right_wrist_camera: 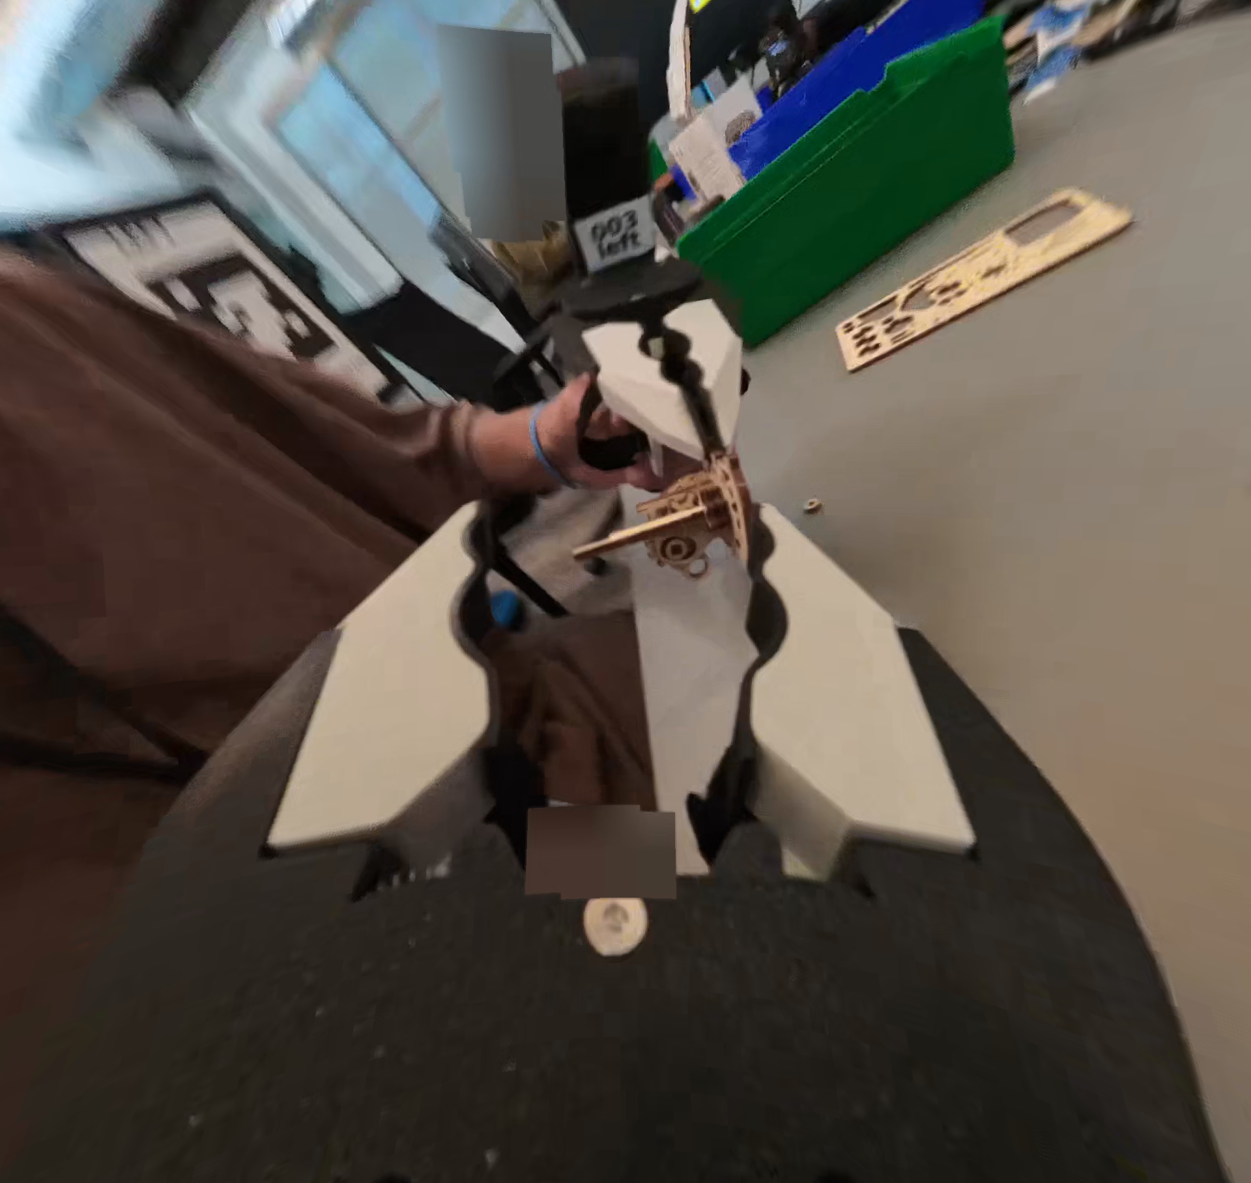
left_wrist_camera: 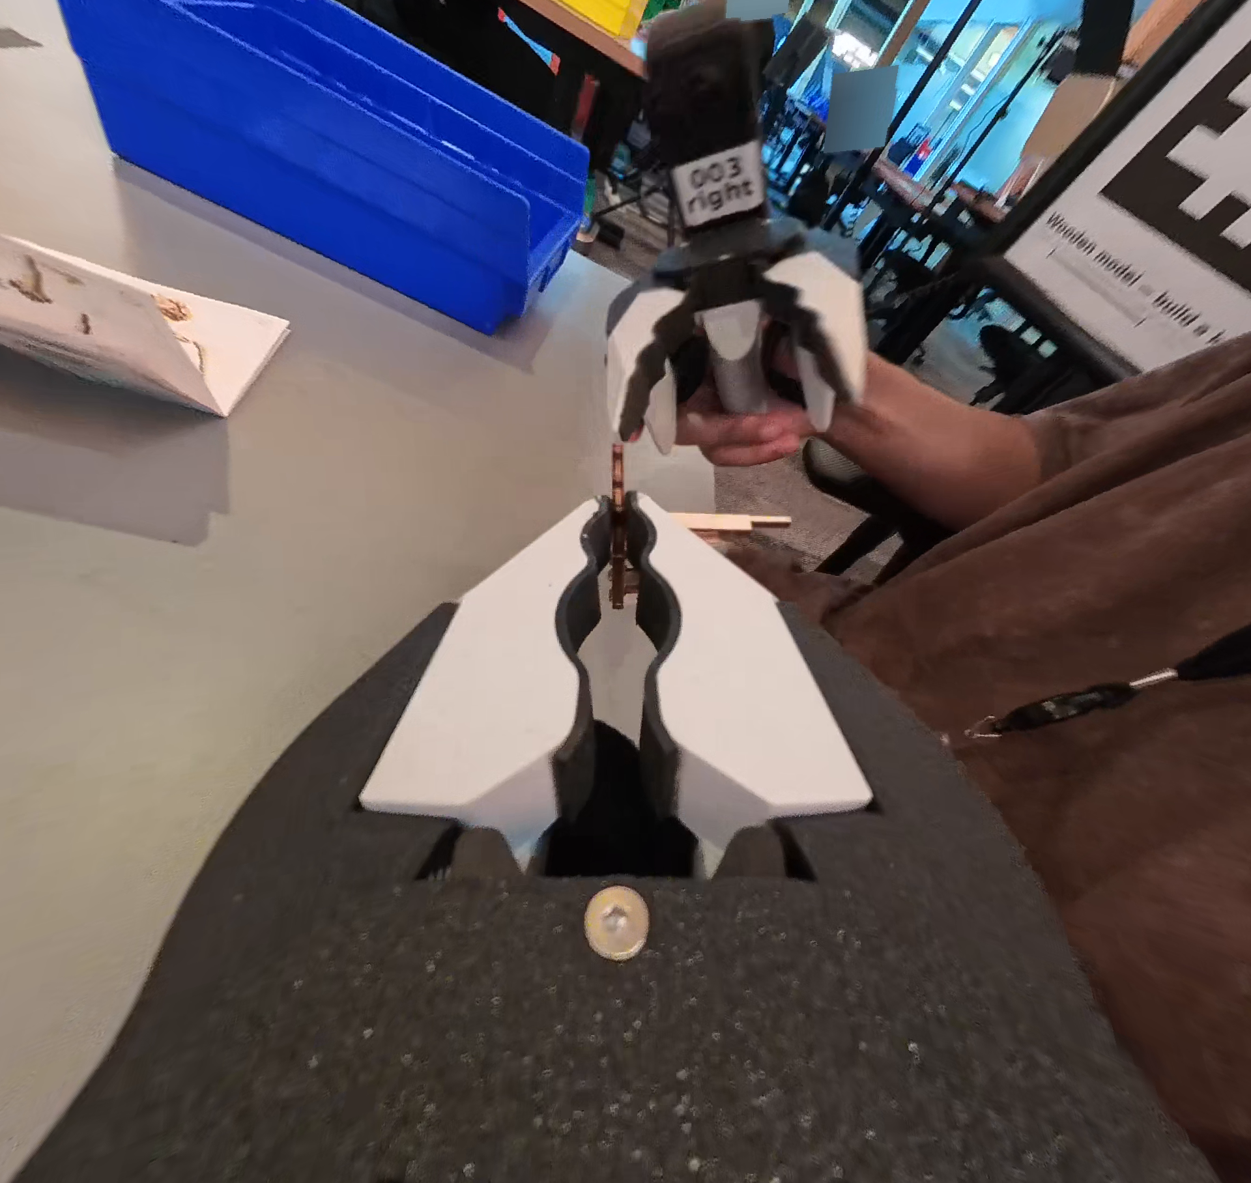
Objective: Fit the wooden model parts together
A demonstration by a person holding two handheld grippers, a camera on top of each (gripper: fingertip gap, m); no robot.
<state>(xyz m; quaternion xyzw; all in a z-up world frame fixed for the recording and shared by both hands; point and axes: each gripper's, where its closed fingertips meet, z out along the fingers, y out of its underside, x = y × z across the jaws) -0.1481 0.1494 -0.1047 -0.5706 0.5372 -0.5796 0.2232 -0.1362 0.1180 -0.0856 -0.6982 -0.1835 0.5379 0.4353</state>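
Note:
My left gripper (left_wrist_camera: 617,506) is shut on a wooden model assembly (left_wrist_camera: 617,470), which I see edge-on between its fingertips. In the right wrist view the assembly (right_wrist_camera: 697,521) shows as a round toothed disc with small gears and a stick pointing left, hanging from the left gripper (right_wrist_camera: 716,455) above the table. My right gripper (right_wrist_camera: 619,520) is open and empty. Its fingertips sit on either side of the assembly, the right one close to the disc. It also shows in the left wrist view (left_wrist_camera: 728,414), tilted down toward the part.
A grey table (right_wrist_camera: 1015,541) carries a cut-out wooden parts sheet (right_wrist_camera: 981,277), a small wooden ring (right_wrist_camera: 810,506) and a green bin (right_wrist_camera: 846,223). A blue bin (left_wrist_camera: 325,135) and a folded booklet (left_wrist_camera: 135,331) lie to the left. A brown sleeve (left_wrist_camera: 1083,541) is on the right.

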